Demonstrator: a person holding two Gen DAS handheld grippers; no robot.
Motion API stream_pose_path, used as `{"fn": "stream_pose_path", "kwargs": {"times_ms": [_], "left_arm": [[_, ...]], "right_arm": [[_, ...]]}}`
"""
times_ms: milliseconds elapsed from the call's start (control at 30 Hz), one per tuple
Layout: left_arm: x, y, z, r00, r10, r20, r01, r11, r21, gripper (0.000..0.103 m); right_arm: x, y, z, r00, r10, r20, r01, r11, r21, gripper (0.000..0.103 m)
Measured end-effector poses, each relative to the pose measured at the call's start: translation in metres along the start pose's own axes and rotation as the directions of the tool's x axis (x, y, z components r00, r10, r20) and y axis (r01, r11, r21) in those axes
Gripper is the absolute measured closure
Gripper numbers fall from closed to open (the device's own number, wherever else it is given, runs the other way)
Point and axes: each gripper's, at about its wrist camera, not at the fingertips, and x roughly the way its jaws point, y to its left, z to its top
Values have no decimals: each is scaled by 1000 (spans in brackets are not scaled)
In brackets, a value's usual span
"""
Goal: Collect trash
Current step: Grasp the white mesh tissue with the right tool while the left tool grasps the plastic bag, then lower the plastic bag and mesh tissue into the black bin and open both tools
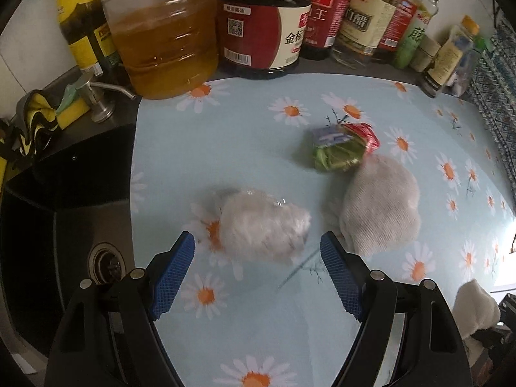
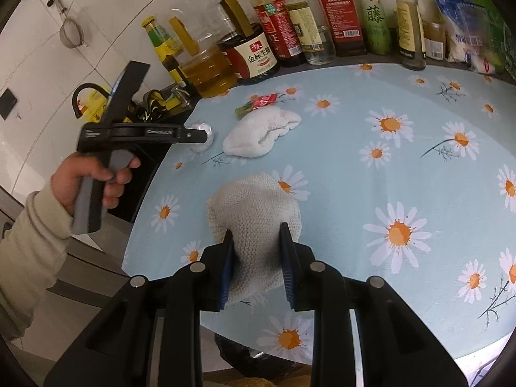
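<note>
My left gripper (image 1: 258, 242) is open just short of a crumpled clear plastic wad (image 1: 262, 224) on the daisy tablecloth (image 1: 225, 148); the wad lies ahead of the blue pads. Beyond it lie a white knitted cloth (image 1: 380, 203) and a green and red snack wrapper (image 1: 342, 148). My right gripper (image 2: 256, 235) is shut on a second white knitted cloth (image 2: 254, 213) near the table's front edge. The right wrist view also shows the left gripper (image 2: 193, 135) over the plastic wad (image 2: 203, 137), the other cloth (image 2: 258, 132) and the wrapper (image 2: 258, 103).
Oil, soy sauce and vinegar bottles (image 1: 258, 22) line the back of the counter. A steel sink (image 1: 64, 225) with a drain and soap pump (image 1: 96, 103) lies to the left of the tablecloth. A dark bag (image 2: 254, 361) shows below the table's front edge.
</note>
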Motion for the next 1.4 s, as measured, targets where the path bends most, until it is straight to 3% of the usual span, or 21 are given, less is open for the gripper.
{"fn": "stream_pose_path", "kwargs": {"times_ms": [100,233,733,1000,1400], "left_arm": [[5,0,5,1000,-1,6,1,1000,13,27],[10,2,7,1000,-2,6,2,1000,17,46],[-19,1,-12,997,-50,63,48,998,36,47],[-53,-5,-51,990,-96,103,91,994,52,47],[-108,-11,-121,971,-180,160,165,981,103,47]], "right_arm": [[0,-4,2,1000,-2,-5,2,1000,7,75],[0,-7,3,1000,-6,-7,7,1000,17,75],[-5,6,1,999,-32,18,31,999,21,75],[-17,24,-7,999,-29,41,27,999,35,75],[-33,73,-31,994,-84,65,83,996,9,75]]}}
